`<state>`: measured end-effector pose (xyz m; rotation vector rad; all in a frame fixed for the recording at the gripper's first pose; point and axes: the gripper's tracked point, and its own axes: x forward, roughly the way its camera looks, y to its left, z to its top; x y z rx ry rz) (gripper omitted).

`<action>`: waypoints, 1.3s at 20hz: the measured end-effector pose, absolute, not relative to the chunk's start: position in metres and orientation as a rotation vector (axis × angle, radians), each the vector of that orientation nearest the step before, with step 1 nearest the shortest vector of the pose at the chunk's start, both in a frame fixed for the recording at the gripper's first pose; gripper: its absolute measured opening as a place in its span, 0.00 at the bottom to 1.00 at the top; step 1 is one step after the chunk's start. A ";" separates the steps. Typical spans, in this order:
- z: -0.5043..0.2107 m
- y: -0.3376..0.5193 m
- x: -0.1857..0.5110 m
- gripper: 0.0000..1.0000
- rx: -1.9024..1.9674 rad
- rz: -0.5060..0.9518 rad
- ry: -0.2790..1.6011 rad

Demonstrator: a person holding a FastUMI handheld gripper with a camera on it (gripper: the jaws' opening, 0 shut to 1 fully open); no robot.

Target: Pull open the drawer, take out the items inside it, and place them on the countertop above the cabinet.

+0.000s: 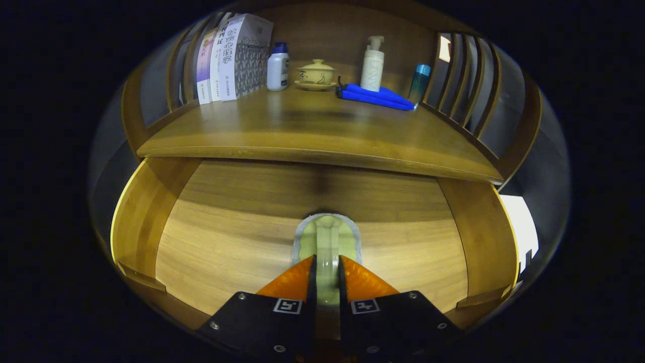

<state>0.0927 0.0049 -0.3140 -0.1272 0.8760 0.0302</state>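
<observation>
The wooden drawer (pixel 151 201) stands pulled open below the countertop (pixel 312 131). Inside it, on the drawer floor, sits a pale green object with a grey rim (pixel 326 234), like a small brush or sponge seen end-on. My gripper (pixel 327 264) has its orange fingers (pixel 295 282) pressed against both sides of this object's raised middle ridge, so it is shut on it. The object's near end is hidden behind the fingers. Whether it rests on the drawer floor or is slightly lifted, I cannot tell.
On the countertop's back stand several books (pixel 229 58), a white bottle with a blue cap (pixel 277 66), a yellow lidded bowl (pixel 316 74), a pump bottle (pixel 373 65), a blue folded umbrella (pixel 375 97) and a teal bottle (pixel 419 83). Slatted wooden sides (pixel 463 85) flank the counter.
</observation>
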 end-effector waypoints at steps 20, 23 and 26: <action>-0.169 0.015 0.089 0.15 -0.040 0.037 0.483; -0.144 0.016 0.111 0.15 -0.038 0.035 0.426; -0.124 0.019 0.140 0.15 -0.022 0.041 0.370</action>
